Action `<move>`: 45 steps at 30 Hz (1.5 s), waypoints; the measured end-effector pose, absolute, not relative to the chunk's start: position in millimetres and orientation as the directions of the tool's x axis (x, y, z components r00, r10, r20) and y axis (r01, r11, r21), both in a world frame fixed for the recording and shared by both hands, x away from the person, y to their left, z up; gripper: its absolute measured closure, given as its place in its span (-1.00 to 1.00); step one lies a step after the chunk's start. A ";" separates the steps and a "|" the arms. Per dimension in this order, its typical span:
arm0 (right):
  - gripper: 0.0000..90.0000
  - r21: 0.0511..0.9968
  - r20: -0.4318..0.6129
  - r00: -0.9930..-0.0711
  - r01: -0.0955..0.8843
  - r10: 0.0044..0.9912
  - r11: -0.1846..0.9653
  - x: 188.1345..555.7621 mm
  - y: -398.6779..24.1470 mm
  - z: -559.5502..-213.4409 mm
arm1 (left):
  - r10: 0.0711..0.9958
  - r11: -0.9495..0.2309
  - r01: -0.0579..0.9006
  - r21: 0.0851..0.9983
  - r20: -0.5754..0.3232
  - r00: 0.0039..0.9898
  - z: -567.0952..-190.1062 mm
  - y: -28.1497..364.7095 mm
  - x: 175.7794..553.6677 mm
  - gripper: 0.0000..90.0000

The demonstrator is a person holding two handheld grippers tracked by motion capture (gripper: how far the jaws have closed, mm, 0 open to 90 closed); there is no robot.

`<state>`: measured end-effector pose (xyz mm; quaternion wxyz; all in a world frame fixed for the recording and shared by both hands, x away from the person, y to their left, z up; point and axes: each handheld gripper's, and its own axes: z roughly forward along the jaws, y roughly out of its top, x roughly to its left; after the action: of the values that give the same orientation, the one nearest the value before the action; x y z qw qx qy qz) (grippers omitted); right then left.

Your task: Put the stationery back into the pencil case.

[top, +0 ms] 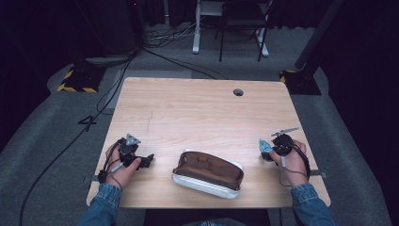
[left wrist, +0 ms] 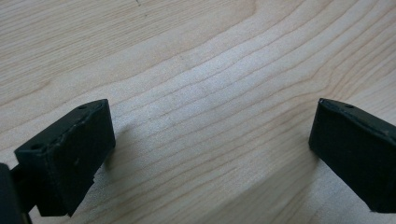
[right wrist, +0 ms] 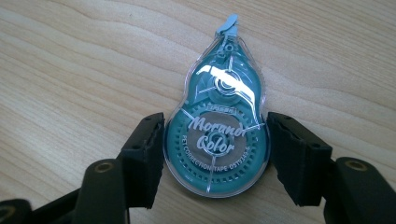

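Correction tape (right wrist: 217, 140) sits clamped between the right hand-held gripper's (right wrist: 215, 156) jaws.

An open pencil case (top: 208, 173) lies on the wooden table (top: 197, 113) between left tongs (top: 149, 160) and right tongs (top: 264, 148).

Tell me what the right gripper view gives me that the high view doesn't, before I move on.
Right gripper view alone: the printed label on the teal correction tape dispenser, reading "Morandi Color" and "correction tape", its pale tip pointing away from the camera, and both black jaws pressed against its sides.

High view alone: the open pencil case at the near-middle of the table, brown inside with a white shell, the left gripper resting left of it, and the cable hole near the far edge.

Both: the right gripper holding the dispenser over the light wood tabletop.
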<state>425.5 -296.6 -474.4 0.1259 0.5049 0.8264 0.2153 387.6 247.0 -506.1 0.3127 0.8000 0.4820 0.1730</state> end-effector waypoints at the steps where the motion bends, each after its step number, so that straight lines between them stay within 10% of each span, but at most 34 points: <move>1: -0.12 0.482 0.010 -0.459 0.781 0.889 0.397 425.4 -296.6 -473.7 | 0.879 -0.340 0.663 0.667 -0.024 0.476 -506.1 247.0 387.6 -0.99; 45: -0.12 0.621 0.002 -0.533 0.664 0.846 0.417 391.3 -277.0 -397.9 | 0.879 -0.339 0.662 0.668 -0.026 0.476 -506.2 247.0 387.7 -0.99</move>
<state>391.3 -277.0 -397.9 0.1579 0.4565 0.8267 0.2884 387.7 247.0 -506.2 0.3135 0.7999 0.4818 0.1727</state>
